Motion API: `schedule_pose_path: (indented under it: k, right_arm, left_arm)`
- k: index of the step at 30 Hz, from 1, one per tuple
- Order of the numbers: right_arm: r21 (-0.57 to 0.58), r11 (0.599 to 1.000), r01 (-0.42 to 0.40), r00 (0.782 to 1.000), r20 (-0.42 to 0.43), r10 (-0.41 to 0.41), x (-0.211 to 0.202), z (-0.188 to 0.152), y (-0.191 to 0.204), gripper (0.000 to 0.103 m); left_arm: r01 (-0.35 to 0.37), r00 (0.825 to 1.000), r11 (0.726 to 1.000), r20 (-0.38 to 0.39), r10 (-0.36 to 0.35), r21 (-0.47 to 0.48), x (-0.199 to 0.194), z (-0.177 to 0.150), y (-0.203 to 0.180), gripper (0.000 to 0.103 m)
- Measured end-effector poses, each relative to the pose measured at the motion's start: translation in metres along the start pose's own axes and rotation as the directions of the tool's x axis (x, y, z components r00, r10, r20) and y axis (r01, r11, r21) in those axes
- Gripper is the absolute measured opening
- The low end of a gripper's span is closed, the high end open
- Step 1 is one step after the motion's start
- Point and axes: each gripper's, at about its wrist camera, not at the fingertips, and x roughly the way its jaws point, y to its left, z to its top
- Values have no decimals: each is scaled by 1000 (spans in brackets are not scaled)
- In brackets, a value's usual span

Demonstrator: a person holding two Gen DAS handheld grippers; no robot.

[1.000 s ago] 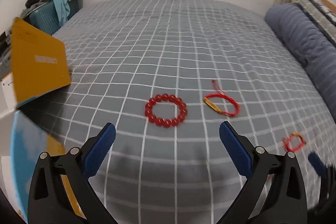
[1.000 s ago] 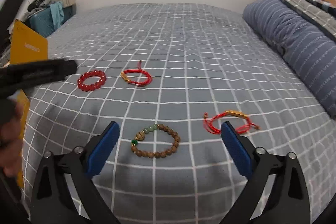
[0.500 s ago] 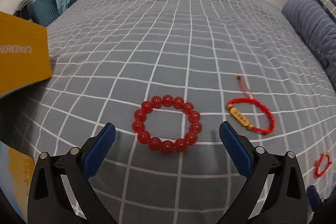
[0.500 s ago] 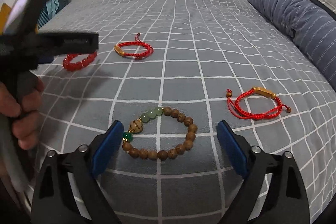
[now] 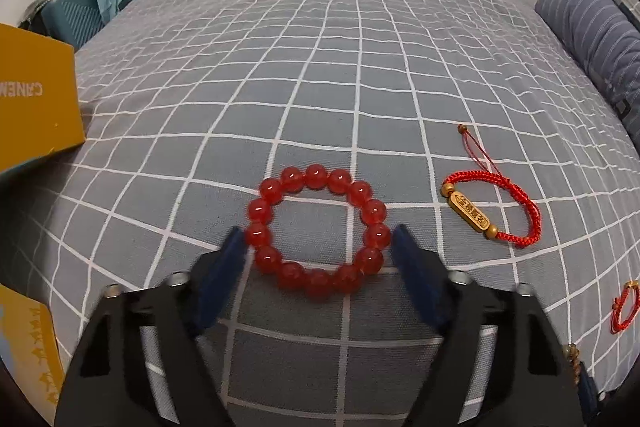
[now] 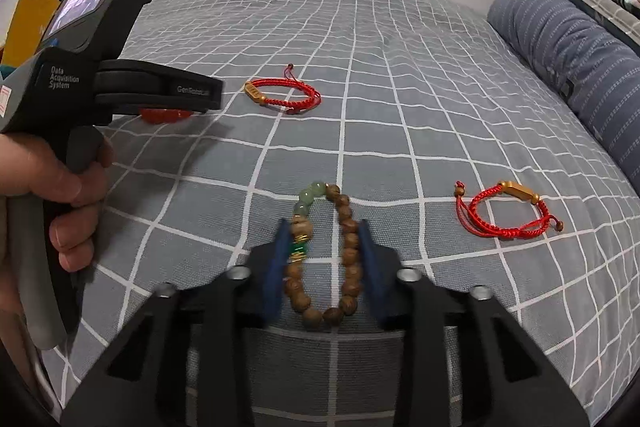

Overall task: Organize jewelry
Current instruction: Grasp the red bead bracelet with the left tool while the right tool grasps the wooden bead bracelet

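Both tools lower, jaws closing around bracelets

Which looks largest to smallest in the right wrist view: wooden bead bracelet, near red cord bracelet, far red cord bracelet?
1. Wooden bead bracelet, squeezed into a long oval.
2. Near red cord bracelet.
3. Far red cord bracelet.
The two cord bracelets may be alike in size; the third only lies farther from the camera.

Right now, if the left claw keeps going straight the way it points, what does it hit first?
The red bead bracelet, which already lies between the left claw's closing jaws, with the bedspread under it. Whether the pads touch the beads yet is unclear.
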Motion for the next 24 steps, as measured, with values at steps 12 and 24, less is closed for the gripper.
schedule_pose_path:
  k: [12,24]
  right_arm:
    - [7,1000,1,1000,29,-1,-7,-4,1,18]
    - [16,1000,20,997,74,-21,-17,-6,-2,18]
  left_arm:
    - [-4,1000,1000,16,4,-9,-11,0,6,13]
    - [8,999,1000,32,-8,-11,-23,-10,1,13]
